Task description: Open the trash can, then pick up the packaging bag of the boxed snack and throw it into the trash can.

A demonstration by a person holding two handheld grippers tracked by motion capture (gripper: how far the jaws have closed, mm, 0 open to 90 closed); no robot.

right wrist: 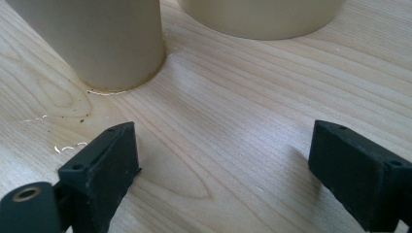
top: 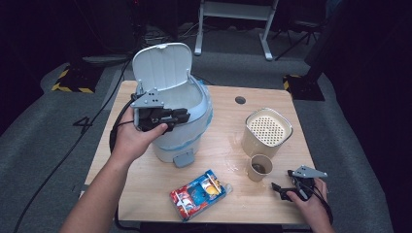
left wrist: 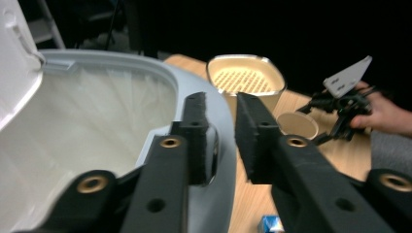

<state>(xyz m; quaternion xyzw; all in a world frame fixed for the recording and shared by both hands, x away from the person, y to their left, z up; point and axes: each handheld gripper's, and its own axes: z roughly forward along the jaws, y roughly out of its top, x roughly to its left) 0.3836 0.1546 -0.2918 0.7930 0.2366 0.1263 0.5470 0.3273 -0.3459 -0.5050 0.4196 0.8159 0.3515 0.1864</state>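
A white pedal bin [top: 180,136] stands at the table's left with its lid [top: 163,65] raised and a pale liner [left wrist: 97,111] inside. My left gripper [top: 182,115] hovers over the bin's near rim [left wrist: 160,68]. In the left gripper view, this gripper [left wrist: 221,104] is open by a narrow gap with nothing between the pads. A paper cup [top: 260,167] stands right of centre, in front of a cream container [top: 267,131] with a perforated insert. My right gripper [top: 278,187] lies low near the front right edge. It [right wrist: 223,150] is wide open, just short of the cup [right wrist: 116,43].
A red and blue snack packet [top: 199,194] lies at the front middle of the wooden table [top: 228,204]. Wet smears and dark specks [right wrist: 68,145] mark the wood around the cup's base. A cable hole [top: 240,100] sits near the far edge. Dark floor and stands surround the table.
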